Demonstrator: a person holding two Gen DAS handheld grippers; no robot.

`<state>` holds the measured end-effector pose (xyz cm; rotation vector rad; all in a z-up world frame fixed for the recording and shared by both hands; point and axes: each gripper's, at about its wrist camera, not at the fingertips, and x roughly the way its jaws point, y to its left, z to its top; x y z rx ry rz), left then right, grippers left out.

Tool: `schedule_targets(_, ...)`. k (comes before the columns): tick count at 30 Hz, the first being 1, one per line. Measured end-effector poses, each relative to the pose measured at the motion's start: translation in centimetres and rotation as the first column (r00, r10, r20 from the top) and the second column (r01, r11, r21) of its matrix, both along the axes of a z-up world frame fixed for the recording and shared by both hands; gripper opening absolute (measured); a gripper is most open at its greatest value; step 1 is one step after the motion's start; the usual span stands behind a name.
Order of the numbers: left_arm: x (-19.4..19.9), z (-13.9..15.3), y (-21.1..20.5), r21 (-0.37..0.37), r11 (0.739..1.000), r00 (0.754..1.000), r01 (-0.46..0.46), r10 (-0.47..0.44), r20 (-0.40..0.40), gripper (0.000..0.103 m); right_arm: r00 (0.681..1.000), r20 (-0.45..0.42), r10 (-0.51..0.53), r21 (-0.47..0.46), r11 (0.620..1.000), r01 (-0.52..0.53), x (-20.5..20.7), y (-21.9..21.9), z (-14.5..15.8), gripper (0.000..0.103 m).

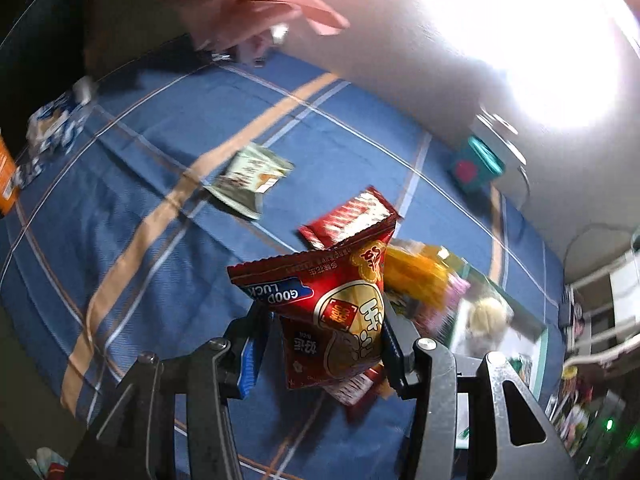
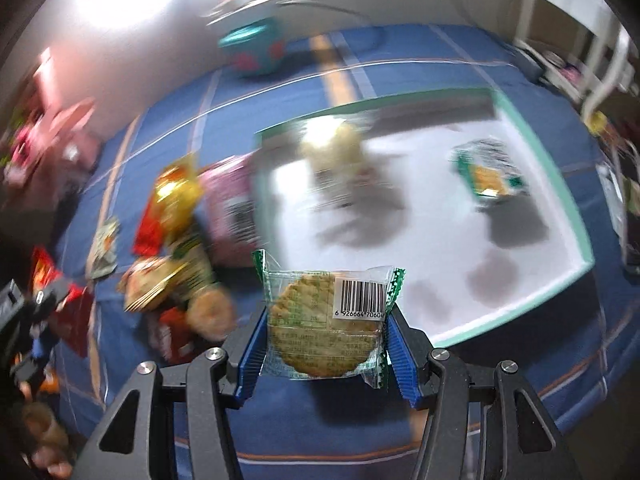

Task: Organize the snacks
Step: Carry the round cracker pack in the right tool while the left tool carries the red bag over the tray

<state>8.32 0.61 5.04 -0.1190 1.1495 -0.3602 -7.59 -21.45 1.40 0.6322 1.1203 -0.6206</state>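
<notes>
Cracker packet (image 2: 326, 320) in my right claw (image 2: 326, 340): a single round cracker in clear film with green crimped ends and a barcode sticker. Blue pads press both side edges; the claw is closed down to the packet's width. I judge it very light, and brittle inside: a hard squeeze would snap the disc. Film looks slick. Best hold is across the cracker's width, as now, or by the crimped seam.

Red snack bag (image 1: 332, 312) in my left claw (image 1: 324, 348): glossy red foil, gold emblem, "GOOD LUCK" printed on it. The claw is pinched on its lower half and the top flares free above the pads. Light, puffy with air, crushable contents likely; foil may slide, so grip low on the body, not on the air pocket.

Both packets hang above a blue plaid bed cover (image 1: 152, 184), not a tabletop.

To the far right in the right view lies a white tray with a green rim (image 2: 576, 208), holding a green cracker pack (image 2: 492, 176) and a blurred pale snack (image 2: 336, 148). Left of the tray sits a loose heap of red, gold and pink packets (image 2: 180, 216). A grey-green packet (image 1: 252, 180) lies alone farther left.
</notes>
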Motion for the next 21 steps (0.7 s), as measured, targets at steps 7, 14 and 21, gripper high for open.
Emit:
schedule_targets(7, -3.8, 0.4, -4.8, -0.025, 0.983, 0.983, 0.181, -0.181, 0.007, 0.052, 0.981, -0.016, -0.195, 0.002, 0.981, 0.195, -4.7, -5.6, -0.3, 0.058)
schedule_targets(14, -8.4, -0.2, -10.4, -0.027, 0.93, 0.93, 0.367, -0.367, 0.0, 0.052, 0.958, -0.022, -0.285, -0.019, 0.958, 0.285, -7.6, -8.7, -0.2, 0.058)
schedule_targets(21, -10.6, -1.0, -14.1, 0.021, 0.889, 0.889, 0.458, -0.458, 0.018, 0.052, 0.942, -0.026, -0.334, -0.036, 0.942, 0.333, -8.9, -10.4, -0.5, 0.058)
